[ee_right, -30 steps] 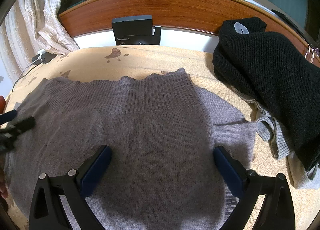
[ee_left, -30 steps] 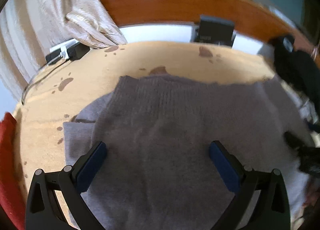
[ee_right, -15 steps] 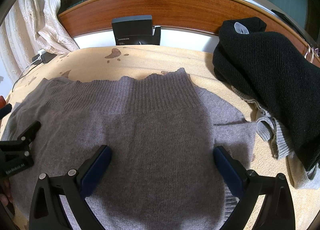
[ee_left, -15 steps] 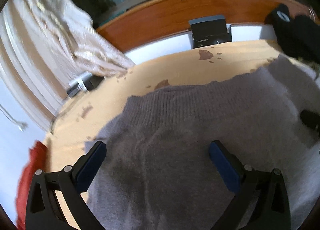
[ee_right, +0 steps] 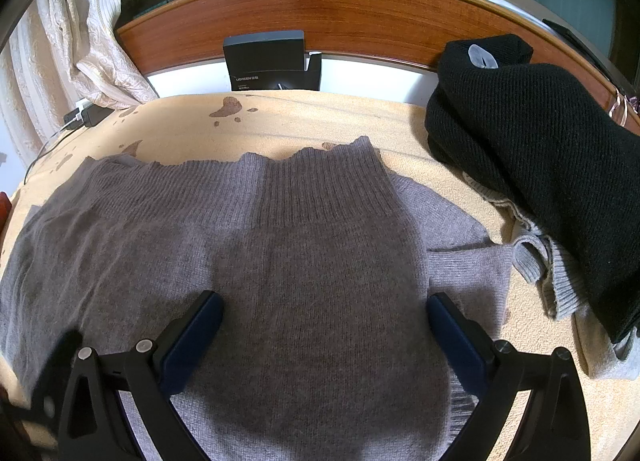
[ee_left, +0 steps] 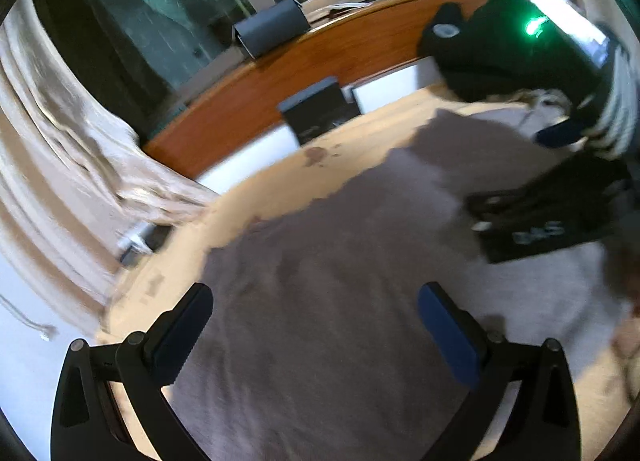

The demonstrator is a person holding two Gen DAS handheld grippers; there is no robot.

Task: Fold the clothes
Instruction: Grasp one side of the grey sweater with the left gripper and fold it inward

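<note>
A grey-mauve knitted sweater (ee_right: pixel 312 253) lies spread on a tan blanket (ee_right: pixel 304 117), its ribbed hem toward the far side. My right gripper (ee_right: pixel 324 325) hovers open over its middle, nothing between the fingers. In the left wrist view the same sweater (ee_left: pixel 320 285) fills the lower frame, blurred by motion. My left gripper (ee_left: pixel 316 325) is open above it, tilted, holding nothing. The right gripper's black body (ee_left: pixel 552 213) shows at the right of that view.
A black knit garment (ee_right: pixel 540 149) is piled at the right on a light grey one (ee_right: pixel 552 261). A dark box (ee_right: pixel 268 61) stands against the wooden headboard (ee_right: pixel 340 17). A cream curtain (ee_right: pixel 72 45) hangs at the left, with a charger (ee_right: pixel 84 113) below it.
The left gripper has swung and tilted toward the right, so its view now takes in the black pile and the right gripper. The right gripper and the sweater have stayed still.
</note>
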